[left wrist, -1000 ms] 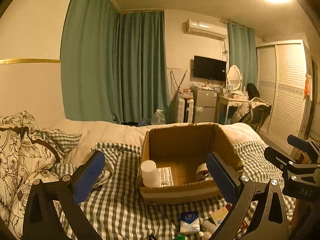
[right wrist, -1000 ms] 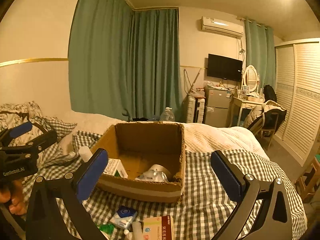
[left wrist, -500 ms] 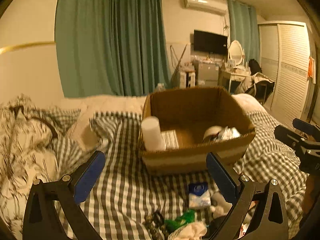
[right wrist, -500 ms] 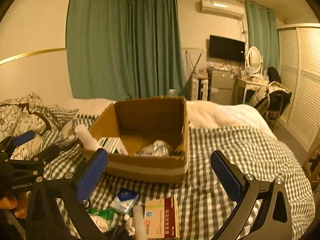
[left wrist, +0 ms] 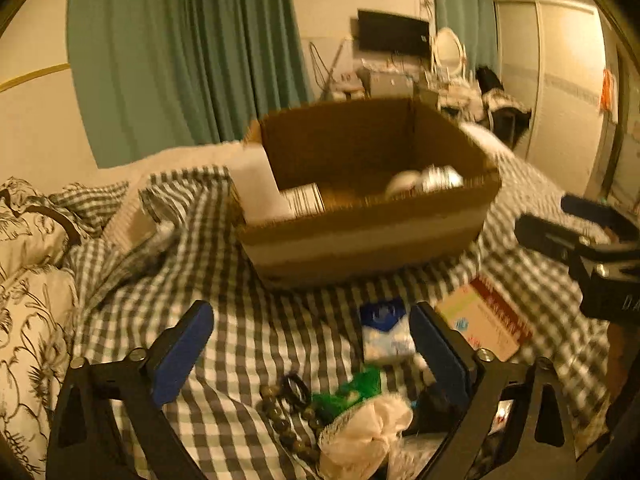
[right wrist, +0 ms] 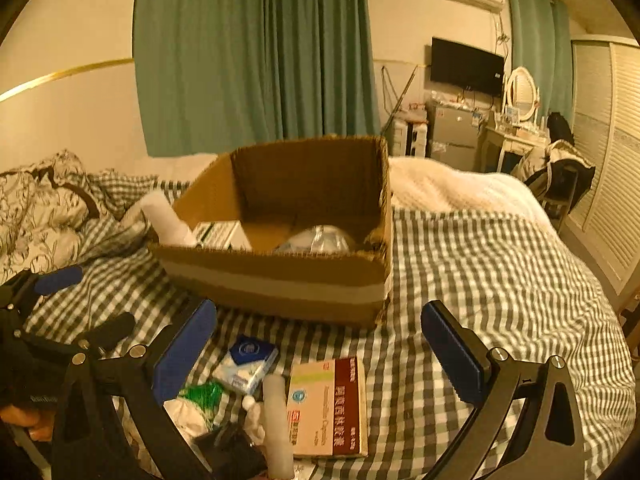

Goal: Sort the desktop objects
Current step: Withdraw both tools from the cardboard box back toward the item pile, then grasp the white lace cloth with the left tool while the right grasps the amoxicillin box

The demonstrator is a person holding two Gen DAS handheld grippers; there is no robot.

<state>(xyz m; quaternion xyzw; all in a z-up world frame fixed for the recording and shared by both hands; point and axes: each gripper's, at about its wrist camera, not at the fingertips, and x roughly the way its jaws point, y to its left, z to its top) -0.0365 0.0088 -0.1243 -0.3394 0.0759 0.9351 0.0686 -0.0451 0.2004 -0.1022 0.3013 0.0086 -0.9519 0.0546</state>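
Where it sits, cardboard box (right wrist: pixel 280 280) holds small cartons (right wrist: pixel 220 234).

Cardboard box (right wrist: pixel 276 280) (open) on checked bedspread (right wrist: pixel 480 280)

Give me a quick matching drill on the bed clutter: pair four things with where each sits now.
Things:
1. medicine box
2. tissue pack
3. white tube
4. bead bracelet

Places:
A. leaning in the cardboard box's left corner
B. flat on the checked cover, right of the tissue pack
C. between the left claw's fingers, low in its view
D. just in front of the cardboard box

Pairs: 1-B, 2-D, 3-A, 4-C
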